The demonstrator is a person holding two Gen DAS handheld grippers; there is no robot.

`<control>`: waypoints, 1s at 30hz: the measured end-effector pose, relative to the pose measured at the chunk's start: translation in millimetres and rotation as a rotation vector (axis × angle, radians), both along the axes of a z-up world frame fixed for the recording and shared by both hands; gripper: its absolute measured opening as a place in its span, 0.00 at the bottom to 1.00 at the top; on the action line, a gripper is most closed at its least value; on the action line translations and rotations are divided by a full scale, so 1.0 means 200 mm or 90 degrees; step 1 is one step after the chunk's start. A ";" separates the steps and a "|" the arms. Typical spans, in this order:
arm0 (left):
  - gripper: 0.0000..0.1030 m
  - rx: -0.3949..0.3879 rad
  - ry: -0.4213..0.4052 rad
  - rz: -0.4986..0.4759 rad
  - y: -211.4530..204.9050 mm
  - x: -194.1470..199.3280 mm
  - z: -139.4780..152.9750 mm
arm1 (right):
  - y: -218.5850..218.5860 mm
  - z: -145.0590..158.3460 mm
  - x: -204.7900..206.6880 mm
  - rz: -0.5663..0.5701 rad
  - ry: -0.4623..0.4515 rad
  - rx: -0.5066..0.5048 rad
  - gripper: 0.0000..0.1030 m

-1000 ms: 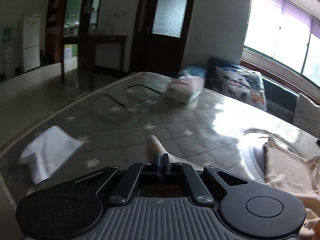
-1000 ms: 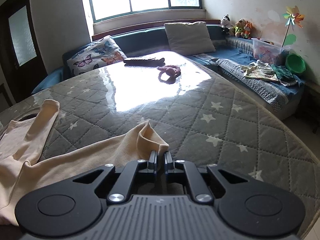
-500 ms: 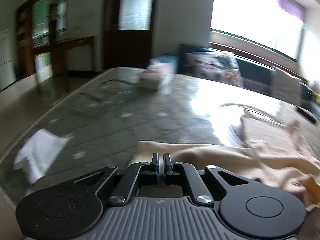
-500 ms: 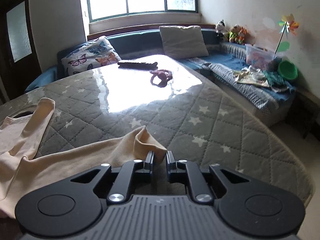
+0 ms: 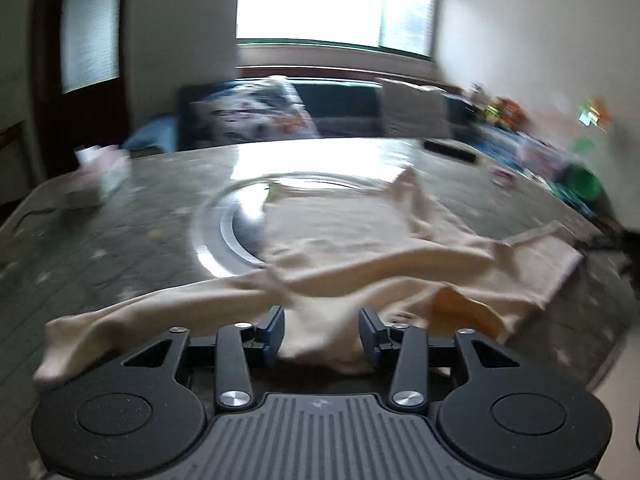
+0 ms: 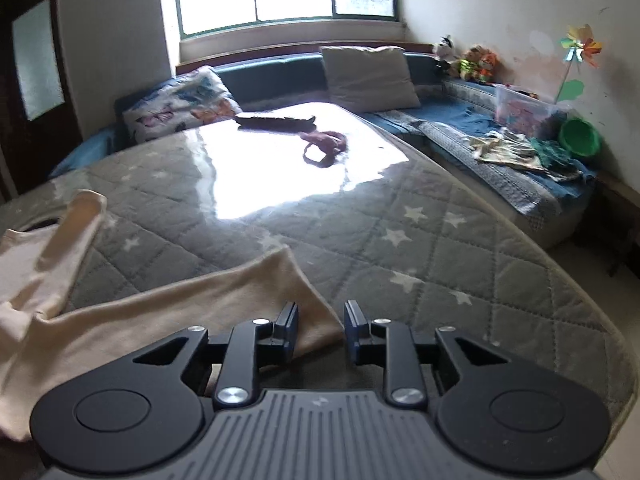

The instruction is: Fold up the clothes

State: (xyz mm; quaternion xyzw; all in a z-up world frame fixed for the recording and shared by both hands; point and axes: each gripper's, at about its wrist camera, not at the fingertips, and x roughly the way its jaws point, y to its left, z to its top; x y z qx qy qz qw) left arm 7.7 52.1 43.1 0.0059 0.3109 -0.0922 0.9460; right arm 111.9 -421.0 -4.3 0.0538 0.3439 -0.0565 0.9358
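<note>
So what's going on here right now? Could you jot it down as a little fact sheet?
setting: quilted grey star-pattern table
garment: cream top, spread rumpled, partly over a round glass turntable
left gripper: fingers open, cloth bunched between them
right gripper: fingers open, at the garment's corner
other items: pink cloth, dark brush

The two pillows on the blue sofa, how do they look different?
The butterfly pillow has colourful butterflies printed on a white cover, while the plain pillow is pale grey with no pattern. The butterfly pillow sits at the sofa's left end, nearer the door; the plain pillow sits further right, under the window. Both lean against the back of the blue sofa, behind the table.
</note>
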 end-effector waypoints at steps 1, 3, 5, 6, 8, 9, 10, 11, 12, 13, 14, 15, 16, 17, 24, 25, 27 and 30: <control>0.46 0.006 0.000 -0.018 -0.03 0.00 -0.01 | 0.00 0.01 -0.01 0.001 0.000 0.001 0.24; 0.46 0.014 0.004 -0.049 -0.09 0.01 -0.02 | 0.01 0.04 -0.04 0.016 -0.007 -0.008 0.24; 0.46 0.028 0.008 -0.073 -0.14 0.04 -0.04 | 0.05 0.09 -0.08 0.049 -0.017 -0.013 0.24; 0.46 0.035 0.008 -0.083 -0.16 0.05 -0.04 | 0.08 0.12 -0.10 0.069 -0.024 -0.014 0.24; 0.46 0.058 0.005 -0.098 -0.21 0.07 -0.06 | 0.14 0.17 -0.14 0.114 -0.033 -0.012 0.24; 0.46 0.066 0.003 -0.106 -0.23 0.07 -0.06 | 0.19 0.20 -0.15 0.146 -0.036 -0.007 0.24; 0.46 0.073 0.001 -0.115 -0.24 0.08 -0.07 | 0.23 0.21 -0.17 0.174 -0.038 -0.003 0.24; 0.46 0.079 0.001 -0.121 -0.26 0.10 -0.08 | 0.29 0.23 -0.18 0.204 -0.037 -0.002 0.24; 0.46 0.082 0.004 -0.127 -0.26 0.11 -0.09 | 0.34 0.24 -0.20 0.236 -0.036 -0.001 0.24; 0.46 0.083 0.008 -0.132 -0.27 0.12 -0.10 | 0.40 0.24 -0.20 0.268 -0.035 0.003 0.24; 0.45 0.085 0.013 -0.136 -0.27 0.12 -0.11 | 0.46 0.25 -0.21 0.299 -0.033 0.007 0.24; 0.45 0.086 0.018 -0.140 -0.28 0.13 -0.12 | 0.52 0.25 -0.22 0.329 -0.030 0.012 0.24; 0.45 0.088 0.020 -0.143 -0.28 0.13 -0.13 | 0.57 0.26 -0.23 0.359 -0.028 0.019 0.24; 0.42 0.091 0.021 -0.144 -0.28 0.13 -0.14 | 0.63 0.26 -0.23 0.389 -0.025 0.026 0.24; 0.14 0.081 0.013 -0.143 -0.26 0.12 -0.15 | 1.00 0.24 -0.28 0.547 -0.008 0.019 0.24; 0.11 0.080 0.010 -0.142 -0.25 0.11 -0.15 | 1.05 0.23 -0.28 0.561 -0.002 0.016 0.24; 0.07 0.077 0.003 -0.139 -0.25 0.10 -0.14 | 1.13 0.20 -0.30 0.584 0.005 0.004 0.24; 0.05 0.071 -0.008 -0.138 -0.23 0.07 -0.13 | 1.20 0.14 -0.32 0.600 0.012 -0.012 0.23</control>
